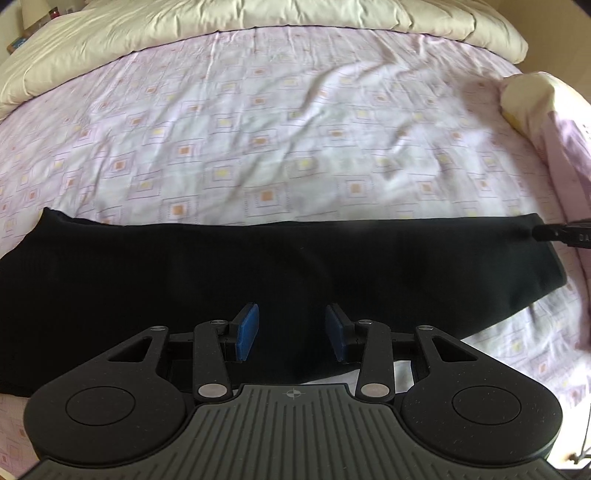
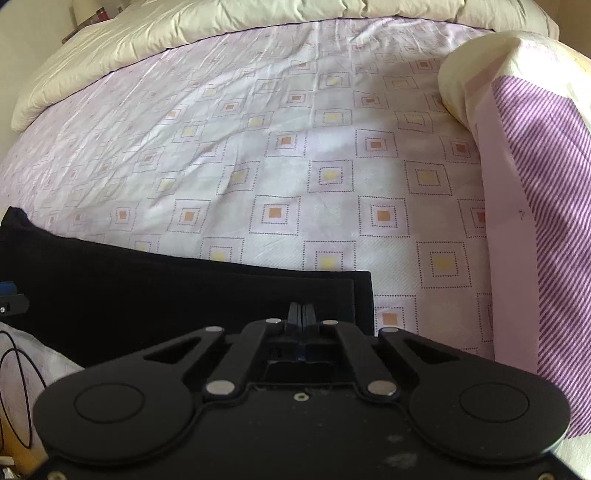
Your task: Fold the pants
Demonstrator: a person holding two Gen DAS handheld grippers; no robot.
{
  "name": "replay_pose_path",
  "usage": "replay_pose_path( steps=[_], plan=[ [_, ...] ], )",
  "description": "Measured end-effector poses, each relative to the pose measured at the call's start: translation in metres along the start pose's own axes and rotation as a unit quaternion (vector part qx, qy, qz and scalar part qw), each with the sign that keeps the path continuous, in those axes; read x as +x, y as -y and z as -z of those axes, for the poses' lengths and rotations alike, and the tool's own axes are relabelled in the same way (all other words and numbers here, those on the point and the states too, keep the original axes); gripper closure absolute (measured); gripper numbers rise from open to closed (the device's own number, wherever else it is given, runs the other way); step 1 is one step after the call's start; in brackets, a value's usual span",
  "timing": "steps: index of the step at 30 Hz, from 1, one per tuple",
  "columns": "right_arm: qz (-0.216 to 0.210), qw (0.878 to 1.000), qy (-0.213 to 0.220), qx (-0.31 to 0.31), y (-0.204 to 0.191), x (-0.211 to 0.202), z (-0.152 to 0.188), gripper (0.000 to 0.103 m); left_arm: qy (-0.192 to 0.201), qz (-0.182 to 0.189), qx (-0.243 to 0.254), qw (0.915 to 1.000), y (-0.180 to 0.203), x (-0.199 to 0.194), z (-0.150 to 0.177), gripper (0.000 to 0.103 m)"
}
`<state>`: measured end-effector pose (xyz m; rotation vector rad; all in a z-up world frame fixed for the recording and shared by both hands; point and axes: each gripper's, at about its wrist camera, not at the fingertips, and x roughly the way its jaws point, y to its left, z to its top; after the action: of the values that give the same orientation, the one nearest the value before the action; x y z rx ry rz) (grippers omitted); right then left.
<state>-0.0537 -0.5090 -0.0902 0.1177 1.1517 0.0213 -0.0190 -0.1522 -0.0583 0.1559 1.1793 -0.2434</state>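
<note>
The black pants [image 1: 258, 273] lie flat across the near part of the bed, folded into a long band that runs from left to right, with the end at the right showing two layers, one edge just behind the other [image 2: 362, 295]. The left gripper [image 1: 291, 332] hangs above the middle of the band with its blue pads [image 1: 247, 330] apart — nothing is between them. The right gripper [image 2: 301, 317] is at the right end of the pants, its fingers pressed fully together; whether cloth is caught between them I cannot tell. Under the pants is a pale pink sheet [image 2: 295, 155] with small square patterns. At the far side lies a cream duvet [image 1: 258, 18], and at the right a pillow [image 2: 517, 129] with a purple striped part.
</note>
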Motion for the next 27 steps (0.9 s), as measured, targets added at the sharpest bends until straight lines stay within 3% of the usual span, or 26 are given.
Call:
replay_pose_path(
  steps=[4, 7, 9, 10, 11, 14, 20, 21, 22, 24, 27],
  plan=[
    [0.038, 0.999, 0.020, -0.004, 0.003, -0.002, -0.014, 0.102, 0.001, 0.008, 0.009, 0.9999, 0.015, 0.004, -0.009, 0.064],
    [0.017, 0.999, 0.018, 0.035, 0.020, 0.000, -0.016, 0.100, 0.003, 0.012, 0.010, 0.9999, 0.027, 0.006, -0.017, 0.064],
    [-0.016, 0.999, 0.016, 0.043, 0.025, -0.006, -0.015, 0.090, 0.006, 0.017, 0.008, 0.9998, 0.033, 0.006, -0.019, 0.064],
    [-0.019, 0.999, 0.011, 0.036, 0.024, -0.007, -0.012, 0.076, 0.006, 0.020, 0.009, 0.9997, 0.036, 0.007, -0.020, 0.064],
    [-0.015, 1.000, 0.007, 0.024, 0.022, -0.008, -0.009, 0.070, 0.004, 0.022, 0.012, 0.9997, 0.039, 0.008, -0.021, 0.064],
    [-0.004, 1.000, -0.006, 0.011, 0.025, -0.004, 0.001, 0.069, -0.002, 0.024, 0.020, 0.9995, 0.046, 0.012, -0.020, 0.064],
    [-0.023, 0.999, -0.020, 0.026, 0.032, 0.006, 0.012, 0.069, -0.017, 0.024, 0.023, 0.9993, 0.049, 0.018, -0.018, 0.064],
    [-0.029, 0.999, -0.020, 0.026, 0.032, 0.007, 0.012, 0.074, -0.018, 0.024, 0.020, 0.9993, 0.049, 0.018, -0.018, 0.064],
    [-0.035, 0.999, -0.017, 0.022, 0.030, 0.007, 0.013, 0.088, -0.018, 0.024, 0.019, 0.9994, 0.048, 0.018, -0.018, 0.064],
    [-0.034, 0.999, -0.009, -0.002, 0.022, 0.003, 0.011, 0.090, -0.016, 0.023, 0.019, 0.9994, 0.049, 0.018, -0.019, 0.064],
    [0.007, 0.999, 0.013, -0.040, 0.015, -0.001, 0.004, 0.091, -0.013, 0.025, 0.023, 0.9993, 0.053, 0.019, -0.023, 0.064]
  ],
)
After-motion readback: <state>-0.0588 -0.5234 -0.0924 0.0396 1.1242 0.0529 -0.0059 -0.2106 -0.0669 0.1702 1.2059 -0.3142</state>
